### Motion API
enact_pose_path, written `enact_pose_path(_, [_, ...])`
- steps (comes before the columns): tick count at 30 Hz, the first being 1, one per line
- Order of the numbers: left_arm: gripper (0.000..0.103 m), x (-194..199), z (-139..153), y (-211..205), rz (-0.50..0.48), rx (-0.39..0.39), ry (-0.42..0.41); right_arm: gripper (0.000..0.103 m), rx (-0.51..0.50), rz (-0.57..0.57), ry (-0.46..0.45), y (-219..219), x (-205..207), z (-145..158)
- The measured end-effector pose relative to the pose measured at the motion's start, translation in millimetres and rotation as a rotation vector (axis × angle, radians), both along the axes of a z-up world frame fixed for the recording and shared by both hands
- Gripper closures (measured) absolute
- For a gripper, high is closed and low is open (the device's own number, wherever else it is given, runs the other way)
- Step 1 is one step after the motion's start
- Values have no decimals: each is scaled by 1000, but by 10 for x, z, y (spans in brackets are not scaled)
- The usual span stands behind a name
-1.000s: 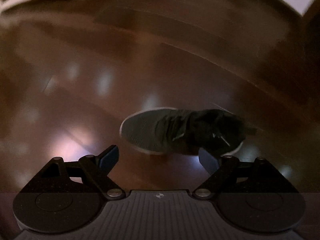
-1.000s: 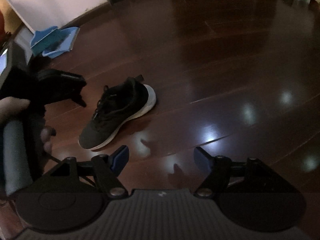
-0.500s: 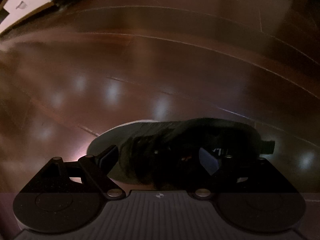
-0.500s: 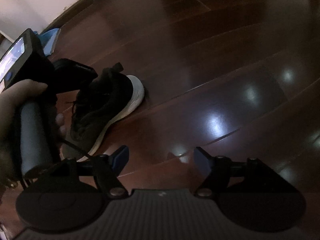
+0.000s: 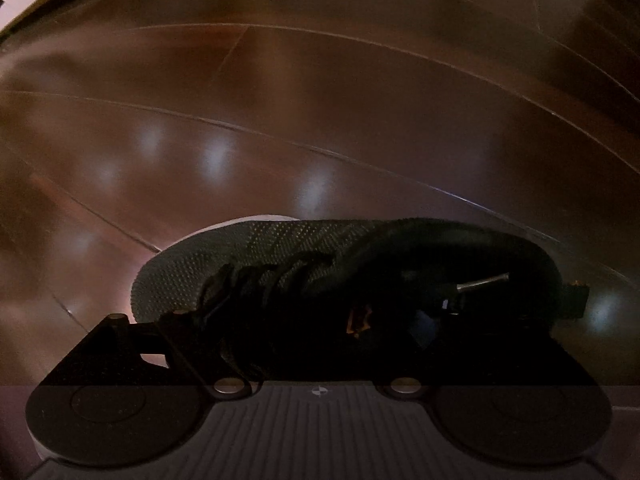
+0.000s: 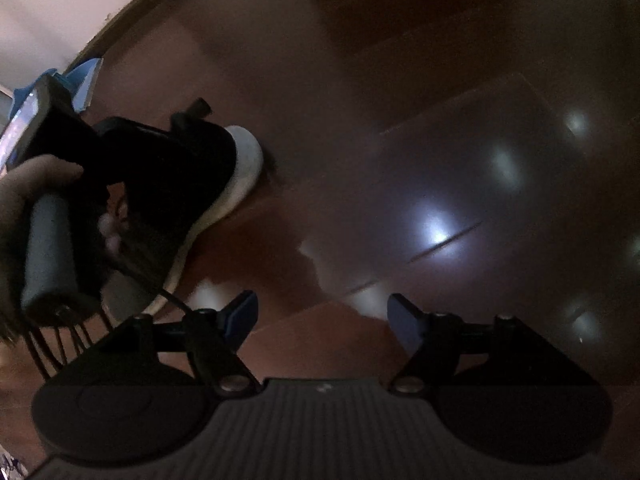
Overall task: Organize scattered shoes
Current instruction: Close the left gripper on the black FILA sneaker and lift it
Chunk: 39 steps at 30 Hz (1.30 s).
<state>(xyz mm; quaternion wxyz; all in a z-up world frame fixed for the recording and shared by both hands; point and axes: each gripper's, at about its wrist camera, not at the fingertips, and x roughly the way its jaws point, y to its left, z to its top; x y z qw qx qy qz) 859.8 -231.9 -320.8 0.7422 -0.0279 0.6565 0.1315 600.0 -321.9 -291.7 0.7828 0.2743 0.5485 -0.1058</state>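
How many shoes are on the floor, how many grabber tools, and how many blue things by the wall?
Shoes: 1, a dark sneaker with a white sole.
Grabber tools: 2, the left gripper and the right gripper.
Blue things by the wall: 1, a blue object, partly hidden.
Total: 4

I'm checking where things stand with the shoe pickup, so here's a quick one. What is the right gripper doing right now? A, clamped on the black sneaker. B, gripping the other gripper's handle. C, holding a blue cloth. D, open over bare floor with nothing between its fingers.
D: the right gripper stands open, with only wooden floor between its fingers, while the black sneaker lies off to its left under the left gripper.
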Motion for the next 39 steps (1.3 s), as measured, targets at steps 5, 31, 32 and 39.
enact_pose_path(5, [35, -32, 49, 103, 7, -53, -4, 29, -4, -24, 18, -85, -105, -47])
enact_pose_path(31, [54, -748, 430, 947, -287, -235, -11, 29, 32, -34, 49, 76, -374, -108])
enact_pose_path(32, [43, -785, 487, 911, -290, -216, -35, 29, 34, -33, 47, 72, -377, -101])
enact_pose_path(39, [33, -891, 405, 1040, 103, -264, 60, 29, 37, -59, 44, 1, -314, -156])
